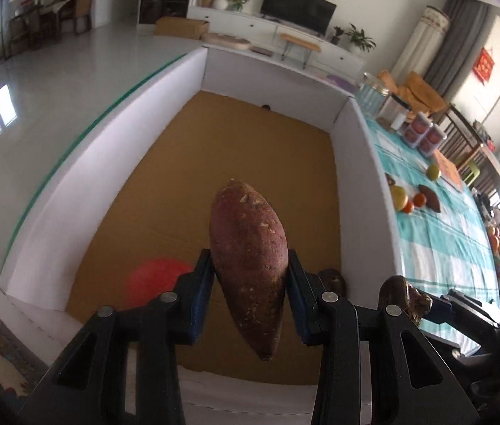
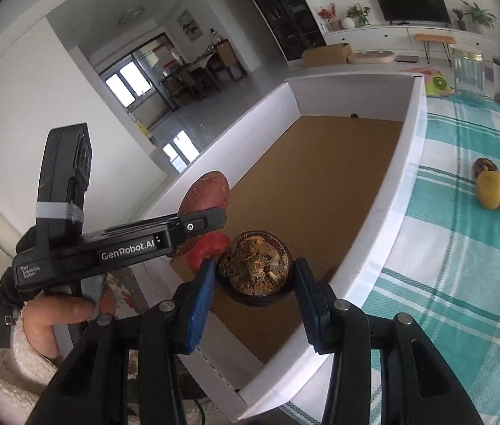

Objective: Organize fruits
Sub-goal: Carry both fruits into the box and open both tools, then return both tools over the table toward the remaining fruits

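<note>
L gripper (image 1: 250, 290) is clamped on a sweet potato (image 1: 248, 262), blue pads (image 1: 202, 294) pressing its sides near the middle; long axis runs 12–6 in the left wrist view, blunt end at 12, pointed tip at 6 toward the camera, held above the box floor. R gripper (image 2: 253, 283) pinches a brown round fruit w/ a rough, crumbly top (image 2: 255, 265), also over the box. Under both: white-walled box (image 1: 278, 74) w/ brown cardboard floor, a red fruit (image 1: 157, 276) lying at 8 o'clock from the potato. At 3 o'clock past the box wall, on the teal checked cloth (image 1: 441, 241): a 2nd sweet potato (image 1: 430, 196), yellow fruit (image 1: 398, 196), small oranges (image 1: 419, 199); jars (image 1: 374, 95) farther back at 1 o'clock.
</note>
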Demonstrator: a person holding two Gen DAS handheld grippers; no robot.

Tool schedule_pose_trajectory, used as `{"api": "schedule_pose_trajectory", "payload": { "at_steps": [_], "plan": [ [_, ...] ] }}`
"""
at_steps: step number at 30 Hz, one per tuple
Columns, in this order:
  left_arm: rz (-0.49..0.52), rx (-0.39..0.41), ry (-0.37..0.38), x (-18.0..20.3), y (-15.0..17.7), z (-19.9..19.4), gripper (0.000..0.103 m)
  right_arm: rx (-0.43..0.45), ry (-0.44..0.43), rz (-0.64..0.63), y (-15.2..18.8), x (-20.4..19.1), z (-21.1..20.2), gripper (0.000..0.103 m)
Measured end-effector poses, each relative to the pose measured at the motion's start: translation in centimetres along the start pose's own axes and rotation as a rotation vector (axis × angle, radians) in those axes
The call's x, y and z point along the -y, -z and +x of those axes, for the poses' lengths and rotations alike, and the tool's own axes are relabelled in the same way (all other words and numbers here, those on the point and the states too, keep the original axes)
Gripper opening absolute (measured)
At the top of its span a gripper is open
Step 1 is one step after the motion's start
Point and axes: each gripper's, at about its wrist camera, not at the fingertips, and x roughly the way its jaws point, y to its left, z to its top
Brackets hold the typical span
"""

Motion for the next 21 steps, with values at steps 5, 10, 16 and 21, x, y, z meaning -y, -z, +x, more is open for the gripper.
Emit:
{"api": "schedule_pose_trajectory", "payload": {
  "at_steps": [5,10,16,21],
  "plan": [
    [-0.04,0.066,-0.075,-0.9,-0.1,-0.3,0.085,0.019,0.069,-0.046,-0.3,-0.5,0.3,0.069],
    [0.024,0.146,-0.033,2.2,-0.6,-1.4,0.088,0.165,0.202,0.016,0.5,3.9,-5.4,0.086],
    [0.204,0.141,0.2,11.5,0.7,-2.0,0.089,0.262,0.487,0.224,5.0,14.7,-11.5,0.101],
    [0.419,0.038,0.415,21.7,3.8,-0.8,0.092,0.244,0.765,0.394,10.2,24.2,-14.7,0.101]
  ]
}}
